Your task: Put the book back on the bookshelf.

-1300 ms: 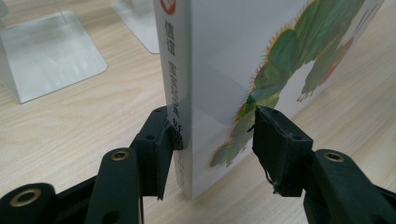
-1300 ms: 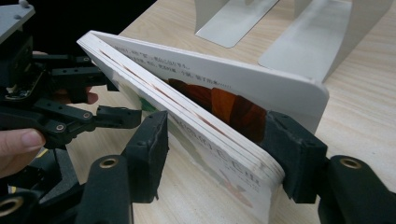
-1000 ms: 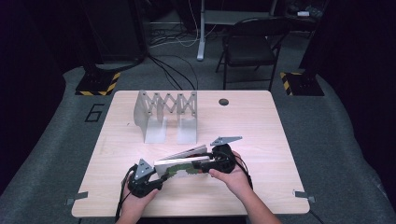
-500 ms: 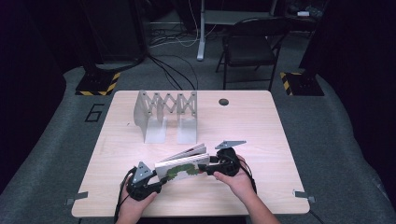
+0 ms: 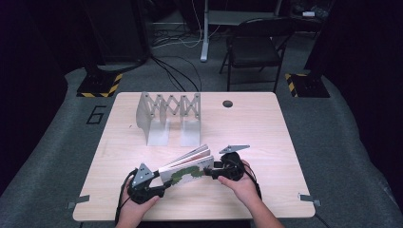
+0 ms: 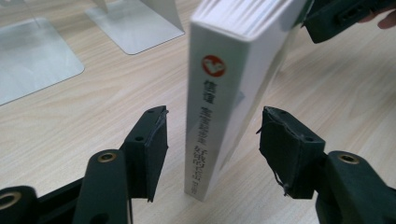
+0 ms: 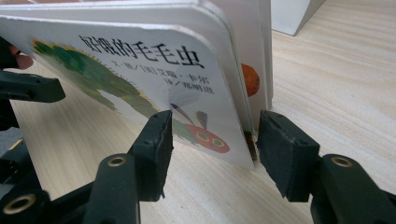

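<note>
Book [image 5: 186, 170]: one white board book with a green caterpillar on its cover stands on its lower edge near the front of the table [image 5: 266, 128], pages fanned slightly. Left gripper [image 6: 212, 140] has jaws spread either side of the spine, not touching. Right gripper [image 7: 212, 140] has jaws spread around the opposite end, apart from the cover. One metal folding rack [image 5: 168, 116] stands behind, with bare wood to the right.

Pale wooden tabletop [image 5: 266, 128] on grey carpet [image 5: 342, 137], dark surroundings. Beyond it, black folding chair [image 5: 254, 47], grey desk leg [image 5: 205, 33], trailing cables [image 5: 173, 71], two yellow-and-black striped bases [image 5: 100, 85].
</note>
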The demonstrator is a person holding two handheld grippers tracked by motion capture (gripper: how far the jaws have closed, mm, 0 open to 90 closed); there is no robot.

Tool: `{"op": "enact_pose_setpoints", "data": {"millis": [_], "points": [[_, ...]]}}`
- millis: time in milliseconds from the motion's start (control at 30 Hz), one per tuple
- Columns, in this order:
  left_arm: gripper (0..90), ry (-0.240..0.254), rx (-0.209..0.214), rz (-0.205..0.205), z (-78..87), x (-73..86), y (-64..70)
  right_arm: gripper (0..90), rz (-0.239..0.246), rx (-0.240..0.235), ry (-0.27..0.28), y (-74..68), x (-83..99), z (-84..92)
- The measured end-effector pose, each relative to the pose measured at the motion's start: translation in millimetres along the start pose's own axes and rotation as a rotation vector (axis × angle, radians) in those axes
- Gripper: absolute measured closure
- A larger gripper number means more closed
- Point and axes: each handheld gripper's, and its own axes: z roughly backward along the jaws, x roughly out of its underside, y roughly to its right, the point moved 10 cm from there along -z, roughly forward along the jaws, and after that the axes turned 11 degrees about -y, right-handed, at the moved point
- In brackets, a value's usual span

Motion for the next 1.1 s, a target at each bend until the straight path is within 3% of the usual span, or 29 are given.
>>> {"op": "enact_pose_setpoints", "data": {"millis": [133,367,467,1100], "points": [[38.3,-0.015,0.021,0.021,-3.6,-0.2,-0.4,45.0,0.0,0.001,-0.007,0.2,1.0,-0.6],[34.7,-0.028,0.031,0.004,-11.9,-9.6,3.1,44.8,-0.011,-0.003,-0.002,3.8,2.3,1.3],[34.5,-0.017,0.036,0.015,-13.4,-15.6,3.3,44.8,-0.015,-0.003,0.002,6.0,2.7,1.5],[32.9,-0.007,0.112,-0.004,-20.1,-36.1,8.6,44.9,-0.038,0.008,0.007,12.9,2.6,0.0]]}}
